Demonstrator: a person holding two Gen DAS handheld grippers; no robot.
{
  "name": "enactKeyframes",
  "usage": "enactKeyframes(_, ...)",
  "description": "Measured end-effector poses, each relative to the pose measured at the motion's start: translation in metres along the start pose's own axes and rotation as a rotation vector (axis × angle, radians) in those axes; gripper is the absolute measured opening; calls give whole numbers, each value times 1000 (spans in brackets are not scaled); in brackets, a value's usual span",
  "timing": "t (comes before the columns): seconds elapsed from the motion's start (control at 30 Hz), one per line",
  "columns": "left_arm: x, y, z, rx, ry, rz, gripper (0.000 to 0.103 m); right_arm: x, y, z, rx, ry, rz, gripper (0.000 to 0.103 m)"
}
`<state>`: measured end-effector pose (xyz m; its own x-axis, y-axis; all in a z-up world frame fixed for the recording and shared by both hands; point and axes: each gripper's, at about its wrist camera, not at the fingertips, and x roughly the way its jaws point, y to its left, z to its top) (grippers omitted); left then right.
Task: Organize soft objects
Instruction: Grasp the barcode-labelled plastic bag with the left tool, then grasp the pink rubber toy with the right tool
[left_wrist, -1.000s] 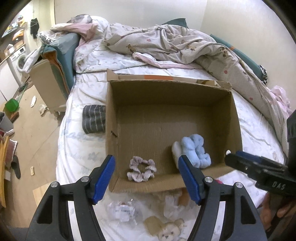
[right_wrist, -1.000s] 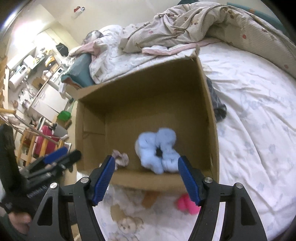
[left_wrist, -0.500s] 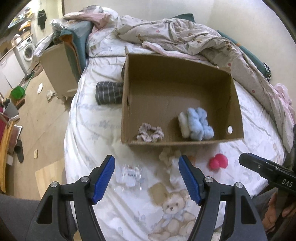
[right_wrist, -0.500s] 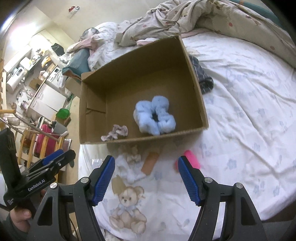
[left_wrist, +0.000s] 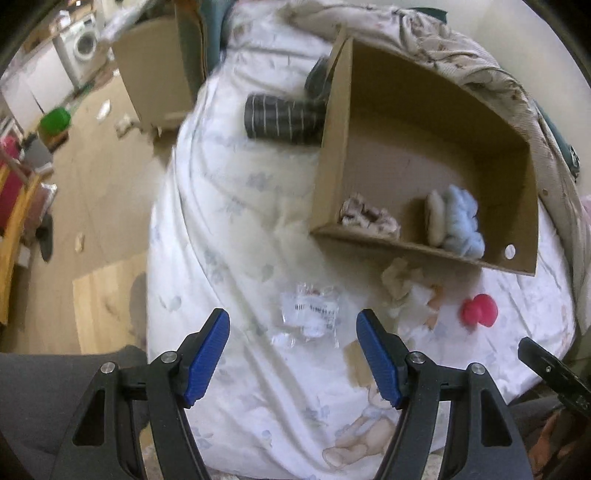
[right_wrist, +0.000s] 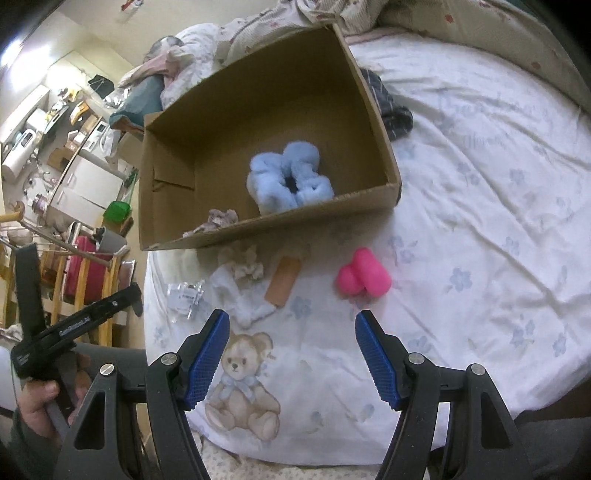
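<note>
A cardboard box (left_wrist: 515, 184) (right_wrist: 376, 107) stands on the bed with a fluffy blue scrunchie (right_wrist: 288, 177) (left_wrist: 461, 221) and a small pinkish scrunchie (left_wrist: 369, 219) (right_wrist: 221, 218) inside. In front of the box lie a cream scrunchie (right_wrist: 243, 264) (left_wrist: 400, 278), a pink soft object (right_wrist: 364, 277) (left_wrist: 478, 310), a brown tag (right_wrist: 282, 280) and a clear plastic packet (left_wrist: 310, 317) (right_wrist: 184, 295). My left gripper (left_wrist: 291, 354) is open above the packet, nothing between its fingers. My right gripper (right_wrist: 291, 354) is open over the sheet, short of the pink object.
A dark striped garment (left_wrist: 284, 120) (right_wrist: 391, 107) lies behind the box. A rumpled blanket (left_wrist: 461, 55) covers the bed's far side. The bed edge drops to a wooden floor (left_wrist: 92, 206) at left, with another cardboard box (left_wrist: 155, 74) and clutter. A hand (right_wrist: 37, 402) holds the left gripper.
Both grippers have drawn back from over the box toward the near bed edge. The left one swung left and sank toward the packet. Their jaws kept the same width.
</note>
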<state>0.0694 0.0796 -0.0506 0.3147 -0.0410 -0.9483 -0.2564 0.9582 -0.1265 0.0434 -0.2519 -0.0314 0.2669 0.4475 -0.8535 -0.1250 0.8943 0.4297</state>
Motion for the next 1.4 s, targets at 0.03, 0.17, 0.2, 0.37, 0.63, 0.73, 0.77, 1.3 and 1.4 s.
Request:
enactKeyframes(0.03,5,1,-1,-6,21,-5,68,1,-1,0,5,7,-4,75)
enactKeyframes(0.17,29,-8,0,26,73,27,68,5,-2,0,26,25,11,75)
enactKeyframes(0.2,36,-12,2,40,83,34,68,6,-2,1,23,26,9,75)
enactKeyframes(0.37,69,-18,9,71,145,60,67,13,-4,2,30,49,5,75)
enactKeyframes(0.63,97,-32,10,114,171,95,58,20,-11,3,52,69,-3,75)
enactKeyframes(0.73,97,-37,9,145,167,112,31,21,-13,5,66,69,-5,75)
enactKeyframes(0.77,97,-38,9,148,168,109,26,21,-15,6,74,69,-9,75)
enactKeyframes(1.3,52,-28,11,106,101,50,21,80,-34,42,77,134,-184,75)
enactKeyframes(1.4,48,-27,8,114,93,63,20,91,-33,46,61,140,-200,75)
